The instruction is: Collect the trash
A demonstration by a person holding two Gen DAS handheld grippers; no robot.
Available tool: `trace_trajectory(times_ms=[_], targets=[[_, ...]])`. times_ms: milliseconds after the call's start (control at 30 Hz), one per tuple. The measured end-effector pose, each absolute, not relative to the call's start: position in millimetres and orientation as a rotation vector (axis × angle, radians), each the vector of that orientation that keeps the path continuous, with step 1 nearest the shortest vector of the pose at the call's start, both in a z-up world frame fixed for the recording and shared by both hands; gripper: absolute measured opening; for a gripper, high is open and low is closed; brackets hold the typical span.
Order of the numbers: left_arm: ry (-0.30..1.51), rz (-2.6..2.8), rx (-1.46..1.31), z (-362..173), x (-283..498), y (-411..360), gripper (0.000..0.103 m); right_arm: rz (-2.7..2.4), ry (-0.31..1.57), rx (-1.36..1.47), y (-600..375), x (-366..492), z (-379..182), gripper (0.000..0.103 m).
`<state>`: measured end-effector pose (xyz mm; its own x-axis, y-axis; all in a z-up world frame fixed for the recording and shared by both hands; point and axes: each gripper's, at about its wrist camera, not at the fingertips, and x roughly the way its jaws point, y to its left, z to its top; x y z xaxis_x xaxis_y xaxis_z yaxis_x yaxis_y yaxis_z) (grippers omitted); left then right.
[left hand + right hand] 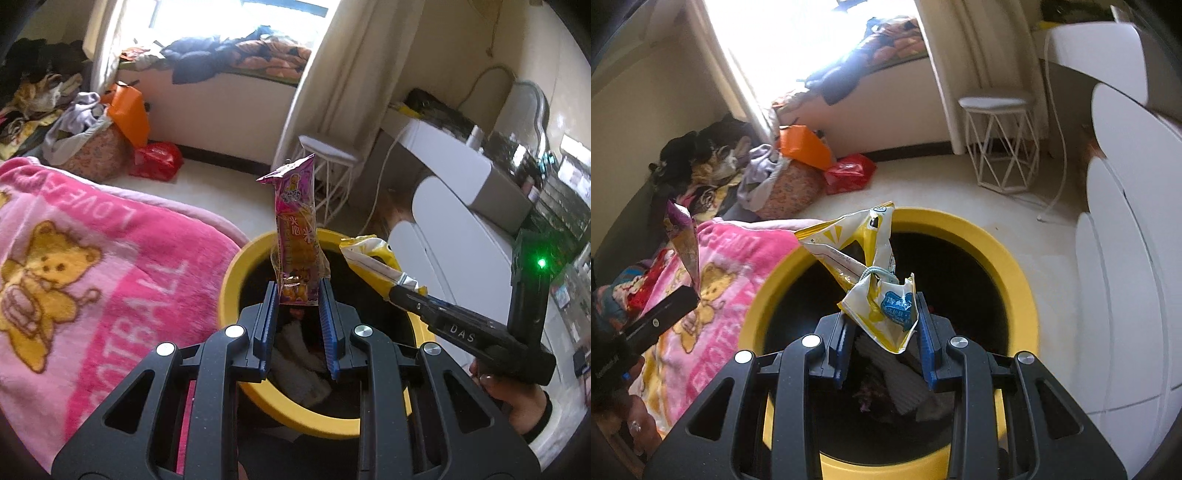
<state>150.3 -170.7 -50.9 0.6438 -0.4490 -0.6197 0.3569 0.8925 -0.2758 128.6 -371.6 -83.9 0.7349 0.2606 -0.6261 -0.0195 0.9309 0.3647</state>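
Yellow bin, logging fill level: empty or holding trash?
Holding trash: the yellow bin shows crumpled paper inside; how full, cannot tell.

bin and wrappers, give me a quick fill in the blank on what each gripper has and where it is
The left gripper pinches a snack wrapper whose main colour is ____.
The right gripper grips a crumpled pouch coloured white and ____.
Both wrappers hang above a bin with a ____ rim.
Left of the bin lies a pink blanket printed with ____.

Missing words: purple; yellow; yellow; teddy bears
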Motion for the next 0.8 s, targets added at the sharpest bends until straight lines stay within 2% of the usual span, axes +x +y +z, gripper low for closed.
trace_trajectory(times_ms=[267,300,367,400,467,533,700,800], targets=[[0.805,-0.506,-0.088,-72,159,-194,0.017,0.141,0.742,0.372,-378,123,-91,0.034],[0.806,-0.508,-0.081,-73,160,-197,0.021,0.137,0.738,0.374,-378,122,-90,0.037],[0.806,-0.504,-0.075,-74,161,-200,0.04,0.13,0.732,0.38,-381,119,-90,0.05],[0.804,-0.505,-0.084,-74,161,-199,0.049,0.126,0.726,0.381,-382,116,-88,0.051],[0.795,-0.503,-0.097,-72,159,-196,0.057,0.125,0.715,0.373,-383,113,-87,0.058],[0.787,-0.489,-0.106,-69,157,-191,0.075,0.117,0.708,0.366,-384,110,-85,0.065],[0.764,-0.464,-0.127,-62,148,-178,0.092,0.107,0.669,0.328,-380,97,-79,0.076],[0.749,-0.446,-0.136,-57,143,-168,0.092,0.116,0.638,0.304,-373,90,-72,0.084]])
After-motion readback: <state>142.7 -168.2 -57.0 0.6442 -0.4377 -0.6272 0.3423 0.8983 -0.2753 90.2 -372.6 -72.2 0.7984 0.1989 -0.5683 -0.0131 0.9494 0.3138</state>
